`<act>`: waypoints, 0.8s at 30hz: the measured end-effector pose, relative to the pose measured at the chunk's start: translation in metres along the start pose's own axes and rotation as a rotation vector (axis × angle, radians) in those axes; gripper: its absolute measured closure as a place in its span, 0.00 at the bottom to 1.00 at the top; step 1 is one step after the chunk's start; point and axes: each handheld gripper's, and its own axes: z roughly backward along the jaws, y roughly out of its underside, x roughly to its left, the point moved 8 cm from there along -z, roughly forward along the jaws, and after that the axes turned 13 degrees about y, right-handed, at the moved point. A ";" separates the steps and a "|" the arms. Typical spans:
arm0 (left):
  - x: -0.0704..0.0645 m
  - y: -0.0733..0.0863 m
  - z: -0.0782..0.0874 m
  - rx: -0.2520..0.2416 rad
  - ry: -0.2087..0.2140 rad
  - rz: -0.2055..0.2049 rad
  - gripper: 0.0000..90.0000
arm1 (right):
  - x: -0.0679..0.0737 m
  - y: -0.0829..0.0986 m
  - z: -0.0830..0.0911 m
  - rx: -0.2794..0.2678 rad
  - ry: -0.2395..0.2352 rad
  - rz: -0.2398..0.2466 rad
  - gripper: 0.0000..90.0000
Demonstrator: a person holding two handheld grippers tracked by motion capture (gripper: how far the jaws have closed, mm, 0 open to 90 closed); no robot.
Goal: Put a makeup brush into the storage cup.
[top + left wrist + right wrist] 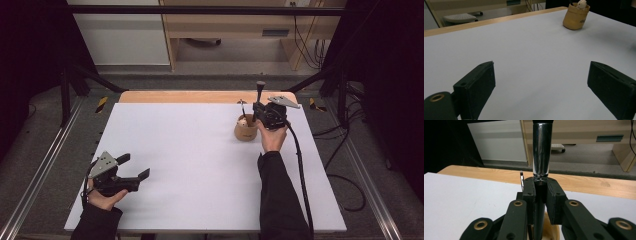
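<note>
Right tongs clamp a metal-handled tool upright over the tan cup at the desk's far right (looks mid-transfer); left tongs gape empty, near-left, well apart

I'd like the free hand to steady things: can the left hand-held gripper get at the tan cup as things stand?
Probably yes: the left hand-held gripper is open, with bare table between it and the tan cup.
</note>
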 end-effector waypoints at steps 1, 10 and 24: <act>0.000 0.000 0.000 0.000 0.000 -0.001 0.08 | 0.000 0.000 -0.001 0.001 -0.001 -0.002 0.88; -0.001 0.000 0.000 0.001 0.000 -0.003 0.08 | 0.001 0.009 -0.008 0.026 0.008 0.005 0.88; -0.002 0.000 0.000 0.001 0.001 -0.007 0.08 | 0.004 0.024 -0.018 0.074 0.016 0.020 0.88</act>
